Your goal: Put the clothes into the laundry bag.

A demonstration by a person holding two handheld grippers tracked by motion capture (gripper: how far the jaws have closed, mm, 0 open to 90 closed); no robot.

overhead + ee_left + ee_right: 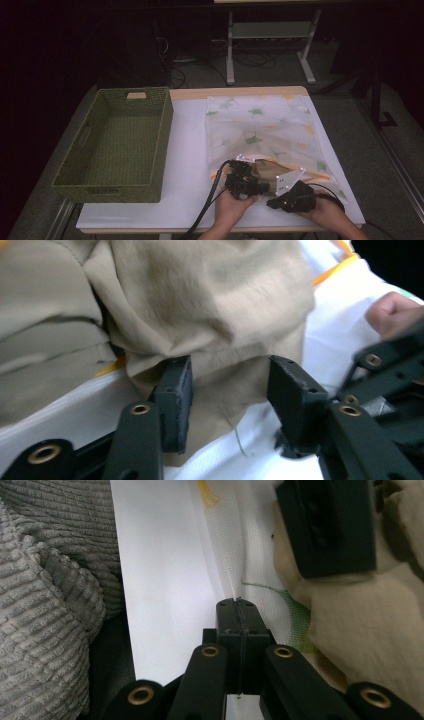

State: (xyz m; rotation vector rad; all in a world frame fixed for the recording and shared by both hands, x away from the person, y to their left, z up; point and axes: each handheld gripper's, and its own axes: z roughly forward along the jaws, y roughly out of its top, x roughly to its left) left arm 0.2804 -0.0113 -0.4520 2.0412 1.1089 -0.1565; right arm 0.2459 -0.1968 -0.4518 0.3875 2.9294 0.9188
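A person sits at a desk (pixel 185 135) covered in white, holding a gripper in each hand at its near edge. Spread across the right half of the desk lies a sheer mesh bag (pixel 265 130) printed with green and yellow leaves, its orange-trimmed mouth facing the person. A beige cloth (pixel 200 305) sits bunched at that mouth, partly inside the bag and partly spilling out.

The left gripper (pixel 227 387) has its jaws spread apart on either side of a fold of the beige cloth, not yet closed on it; it seems placed either to take hold of the cloth or to have just let it go. The right gripper (pixel 236 615) has its jaws pressed together, pinching a thin edge of the mesh bag, probably to hold the mouth steady or open while the cloth is moved.

On the left half of the desk stands an empty green woven basket (pixel 95 187) with handle slots, well apart from the bag. A grey ribbed sleeve (pixel 45 580) shows in the right gripper view.

The room beyond is dark, with the white metal legs of another table (pixel 230 50) and loose cables (pixel 250 60) on a grey floor
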